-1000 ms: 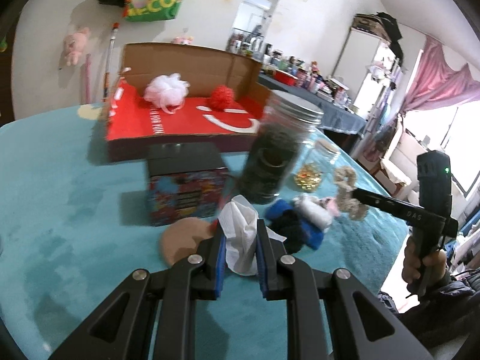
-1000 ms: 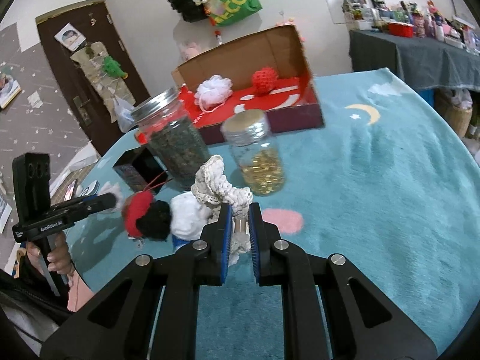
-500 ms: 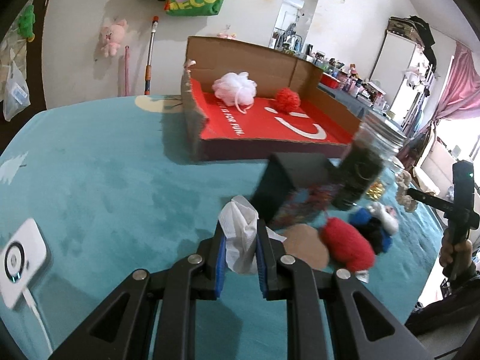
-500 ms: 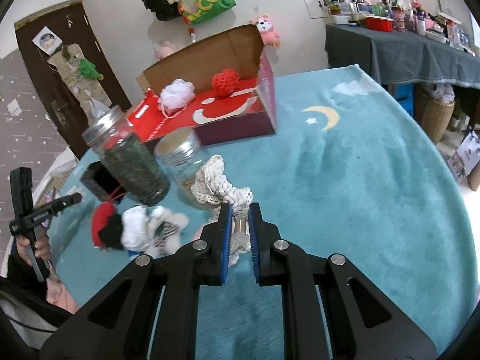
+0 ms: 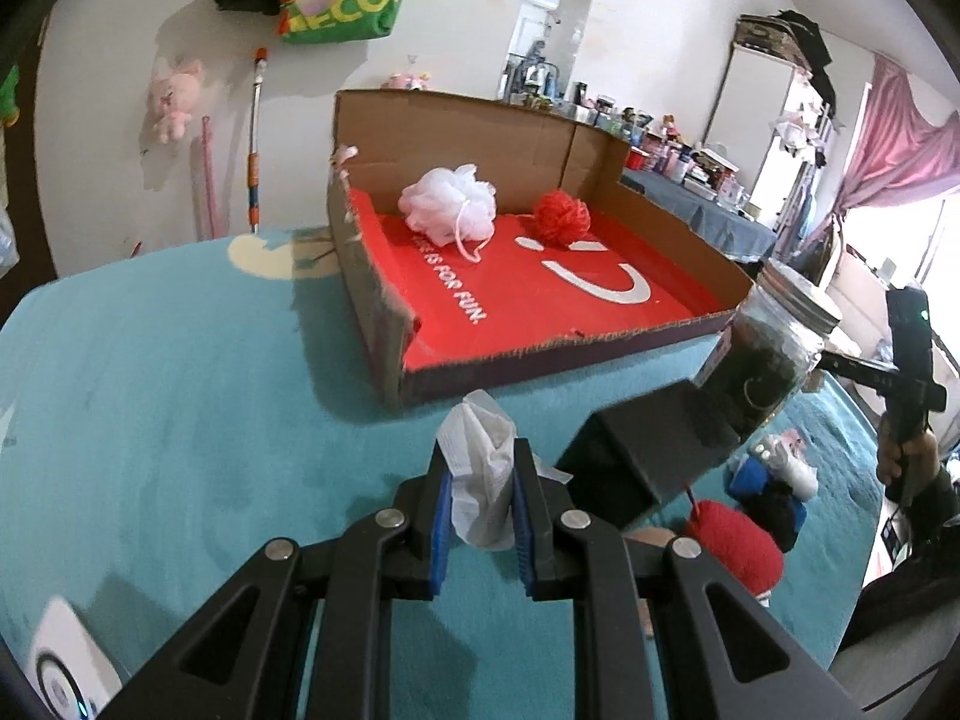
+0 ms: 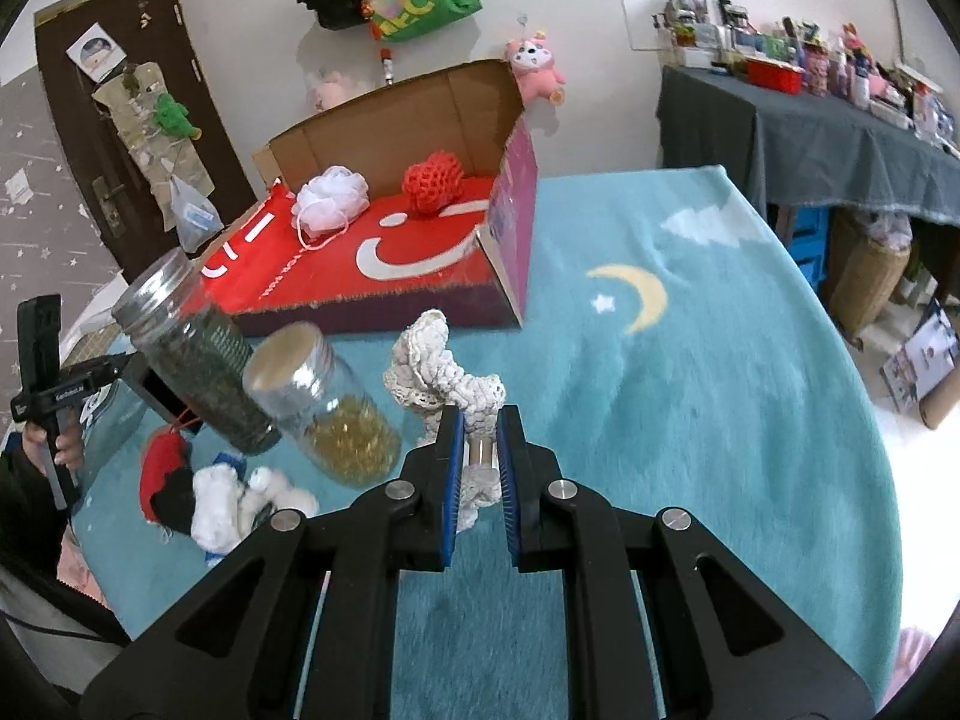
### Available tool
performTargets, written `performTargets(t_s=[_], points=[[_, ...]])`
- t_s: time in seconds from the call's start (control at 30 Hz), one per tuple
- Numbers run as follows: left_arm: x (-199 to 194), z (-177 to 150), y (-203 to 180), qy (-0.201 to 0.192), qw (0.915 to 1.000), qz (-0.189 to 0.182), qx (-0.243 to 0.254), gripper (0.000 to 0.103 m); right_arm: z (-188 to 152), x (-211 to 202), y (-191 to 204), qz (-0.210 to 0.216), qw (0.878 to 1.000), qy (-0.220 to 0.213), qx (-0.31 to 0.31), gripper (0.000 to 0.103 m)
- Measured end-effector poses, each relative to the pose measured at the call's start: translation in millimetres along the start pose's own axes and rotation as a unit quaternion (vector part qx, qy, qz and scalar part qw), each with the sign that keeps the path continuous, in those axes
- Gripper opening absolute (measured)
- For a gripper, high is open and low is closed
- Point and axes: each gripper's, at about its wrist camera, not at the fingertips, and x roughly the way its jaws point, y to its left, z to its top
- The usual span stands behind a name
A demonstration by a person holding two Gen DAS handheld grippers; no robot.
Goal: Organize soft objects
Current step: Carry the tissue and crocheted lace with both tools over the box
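Tissue, a crumpled white wad [image 5: 483, 480], sits pinched between the blue-padded fingers of the left gripper [image 5: 480, 519], held above the teal plush tabletop [image 5: 180, 396] just short of the open cardboard box with the red printed floor [image 5: 540, 294]. The right gripper [image 6: 480, 474] has its fingers closed narrowly on a cream crocheted lace piece [image 6: 441, 369], also in the air, with the box beyond it.

Two soft items already lie inside the box: a white mesh bath pouf [image 5: 449, 210] and a red knitted ball [image 5: 561, 215]. By that count the sorting looks under way but well short of done. Both held pieces have yet to go in, and a heap remains on the tabletop: a red yarn ball [image 6: 161, 462], something black, white fluffy bits [image 6: 216, 507] and a scrap of blue. The glass jar of dark dried leaves [image 6: 192, 354], the glass jar of golden beads [image 6: 327, 405] and a small black box [image 5: 648, 456] are hard things, likely to stay put.
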Motion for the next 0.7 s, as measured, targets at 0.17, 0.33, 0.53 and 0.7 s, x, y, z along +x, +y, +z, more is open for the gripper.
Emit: performTargets(t_s=[0.17,0.33,0.53,0.7], points=[[5.0,16.1,-2.7,0.000,0.9999,-0.010,0.012,0.018,17.1,7.6,4.8,0.010,1.000,0.000,-0.024,0.011],[6.7,33.0,-9.4,-0.002,0.9995,-0.018,0.025,0.018,36.4,13.6,13.9,0.023,0.999,-0.005,-0.049,0.011],[18.4,62.9,-17.2,0.007,0.9994,-0.030,0.015,0.018,65.5,21.4,24.0,0.044,0.997,-0.011,-0.064,0.011],[41.8,97.5,-25.3,0.029,0.9995,-0.008,0.010,0.018,105.4,41.9,38.2,0.045,0.996,0.002,-0.074,0.011]])
